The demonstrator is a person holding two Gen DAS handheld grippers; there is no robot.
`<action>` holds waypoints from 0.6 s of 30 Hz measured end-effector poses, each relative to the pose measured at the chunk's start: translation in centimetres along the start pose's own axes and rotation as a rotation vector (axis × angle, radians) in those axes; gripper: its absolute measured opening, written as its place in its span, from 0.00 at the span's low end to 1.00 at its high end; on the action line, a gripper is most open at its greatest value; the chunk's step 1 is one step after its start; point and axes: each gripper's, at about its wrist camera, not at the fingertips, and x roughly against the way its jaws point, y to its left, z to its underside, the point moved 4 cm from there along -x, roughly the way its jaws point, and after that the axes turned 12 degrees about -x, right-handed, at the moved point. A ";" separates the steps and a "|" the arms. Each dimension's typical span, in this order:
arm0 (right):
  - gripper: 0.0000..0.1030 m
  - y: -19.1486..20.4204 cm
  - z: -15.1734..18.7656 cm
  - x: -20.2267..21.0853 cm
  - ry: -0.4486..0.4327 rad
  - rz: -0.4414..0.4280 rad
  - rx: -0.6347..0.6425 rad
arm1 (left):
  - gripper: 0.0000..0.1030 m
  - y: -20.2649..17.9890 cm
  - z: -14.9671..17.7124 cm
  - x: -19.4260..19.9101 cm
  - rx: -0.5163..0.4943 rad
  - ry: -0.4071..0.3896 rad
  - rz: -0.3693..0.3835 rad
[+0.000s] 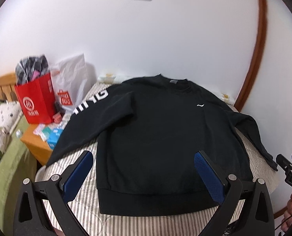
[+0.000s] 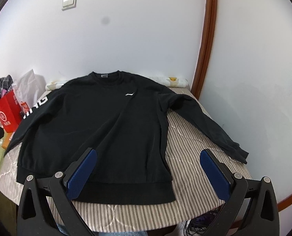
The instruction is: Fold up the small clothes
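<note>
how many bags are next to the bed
2. A red paper bag stuffed with clothes stands on the wooden bedside table, and a white plastic bag leans on the wall just behind it. Others could be hidden behind them.

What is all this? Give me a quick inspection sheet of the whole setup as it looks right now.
Surface: striped quilted cover, mostly under the garment.
Job's things: black sweatshirt lying flat, front up, both sleeves spread out, unfolded.
Clutter: red bag, white plastic bag and small packets on a wooden side table.
Grippers: left gripper and right gripper both open, hovering above the hem, holding nothing.
Cables: dark cords below the surface's near edge.
Surroundings: white wall, light switch, brown door frame.
</note>
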 end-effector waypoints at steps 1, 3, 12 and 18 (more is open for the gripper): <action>1.00 0.0 0.0 -0.5 0.003 0.004 0.002 | 1.00 0.6 0.2 -1.0 0.016 0.015 0.011; 1.00 0.2 0.0 -2.5 0.024 0.013 0.005 | 1.00 1.6 0.7 -2.7 0.044 0.042 0.015; 0.95 2.3 1.0 -9.8 0.124 -0.012 -0.002 | 0.93 8.6 4.5 -9.8 0.304 0.115 0.094; 0.94 5.0 1.9 -12.7 0.168 -0.017 0.055 | 0.88 13.0 6.3 -13.3 0.502 0.094 0.171</action>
